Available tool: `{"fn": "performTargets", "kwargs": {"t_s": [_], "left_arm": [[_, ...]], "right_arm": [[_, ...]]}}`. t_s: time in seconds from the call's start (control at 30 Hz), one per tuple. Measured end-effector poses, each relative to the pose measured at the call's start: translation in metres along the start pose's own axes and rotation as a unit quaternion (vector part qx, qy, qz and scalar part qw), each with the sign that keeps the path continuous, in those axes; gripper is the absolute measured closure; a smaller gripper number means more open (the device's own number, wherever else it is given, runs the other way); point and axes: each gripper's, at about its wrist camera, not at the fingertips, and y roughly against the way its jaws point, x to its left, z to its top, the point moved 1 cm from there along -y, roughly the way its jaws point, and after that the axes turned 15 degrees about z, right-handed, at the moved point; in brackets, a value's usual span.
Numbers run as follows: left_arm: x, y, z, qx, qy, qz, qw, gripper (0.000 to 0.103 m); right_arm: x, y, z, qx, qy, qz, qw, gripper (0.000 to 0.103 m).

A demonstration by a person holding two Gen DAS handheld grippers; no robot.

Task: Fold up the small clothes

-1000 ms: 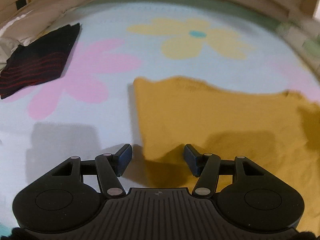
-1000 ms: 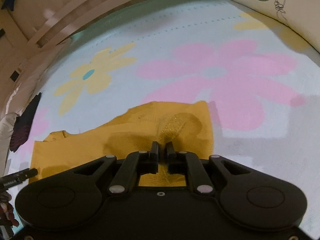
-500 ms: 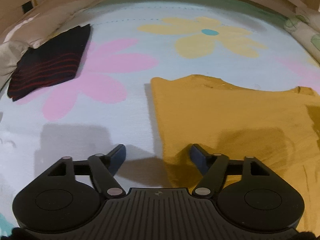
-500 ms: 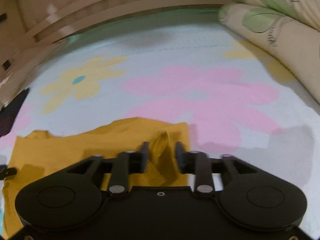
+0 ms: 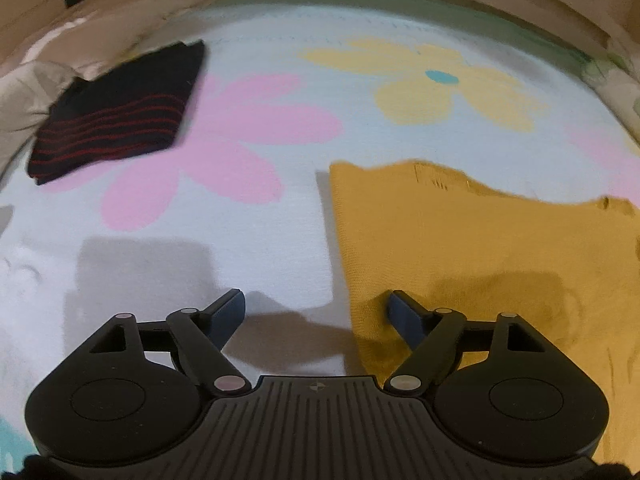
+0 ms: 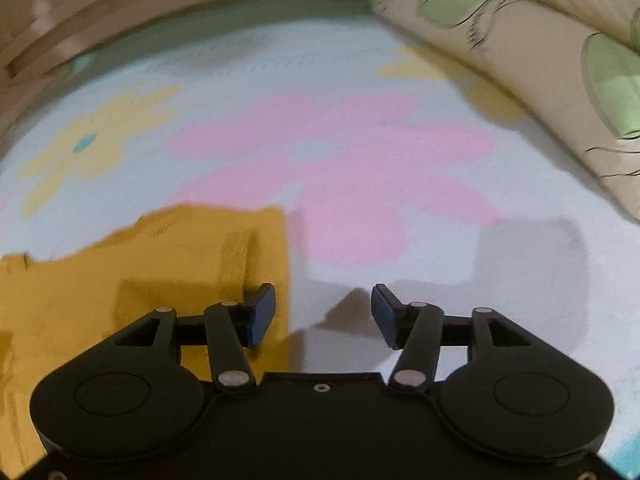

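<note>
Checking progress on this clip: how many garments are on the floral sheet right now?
2. A mustard-yellow knit garment lies spread just ahead of both grippers, and a folded black garment with red stripes sits far left beside a pillow. Others may lie outside both views.

Your mustard-yellow knit garment [image 5: 480, 248] lies flat on the flowered sheet. At ten o'clock, well apart, your black red-striped garment [image 5: 116, 116] sits folded.
</note>
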Motion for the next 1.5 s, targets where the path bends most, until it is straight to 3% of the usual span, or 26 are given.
{"fn": "performTargets", "kwargs": {"t_s": [0.13, 0.23, 0.27, 0.4, 0.53, 0.6, 0.67, 0.9, 1.17, 1.5], "left_arm": [[-0.006, 0.014, 0.009, -0.038, 0.010, -0.017, 0.9991, 0.025], [-0.019, 0.011, 0.007, -0.032, -0.005, -0.040, 0.9987, 0.025], [-0.023, 0.009, 0.005, -0.025, -0.012, -0.045, 0.9986, 0.024], [-0.031, -0.004, -0.007, -0.006, -0.042, -0.039, 0.9983, 0.020], [-0.019, -0.007, -0.010, -0.012, -0.029, -0.033, 0.9989, 0.014], [-0.013, -0.009, -0.011, -0.010, -0.020, -0.028, 0.9993, 0.007], [-0.008, -0.011, -0.015, -0.010, -0.016, -0.027, 0.9995, 0.001], [0.002, 0.000, -0.015, -0.005, -0.016, -0.030, 0.9994, 0.001], [0.026, 0.028, -0.031, 0.018, 0.015, -0.074, 0.9970, 0.001], [0.016, 0.072, -0.073, 0.020, -0.025, -0.110, 0.9934, 0.002]], "right_arm": [[0.017, 0.010, 0.005, -0.049, 0.023, 0.046, 0.997, 0.040], [0.034, 0.003, 0.003, -0.039, 0.044, 0.092, 0.994, 0.024], [0.039, 0.000, 0.001, -0.032, 0.051, 0.101, 0.993, 0.024], [0.053, -0.015, -0.010, 0.007, 0.082, 0.107, 0.991, 0.012], [0.060, -0.027, -0.030, 0.049, 0.105, 0.084, 0.990, 0.004], [0.061, -0.028, -0.033, 0.042, 0.128, 0.077, 0.988, 0.000], [0.059, -0.028, -0.032, 0.042, 0.127, 0.078, 0.988, 0.000], [0.062, -0.022, -0.028, 0.053, 0.113, 0.073, 0.989, 0.000], [0.067, 0.033, -0.025, 0.038, 0.101, 0.097, 0.989, 0.000], [0.051, 0.093, -0.075, 0.049, 0.059, 0.108, 0.991, 0.000]]}}
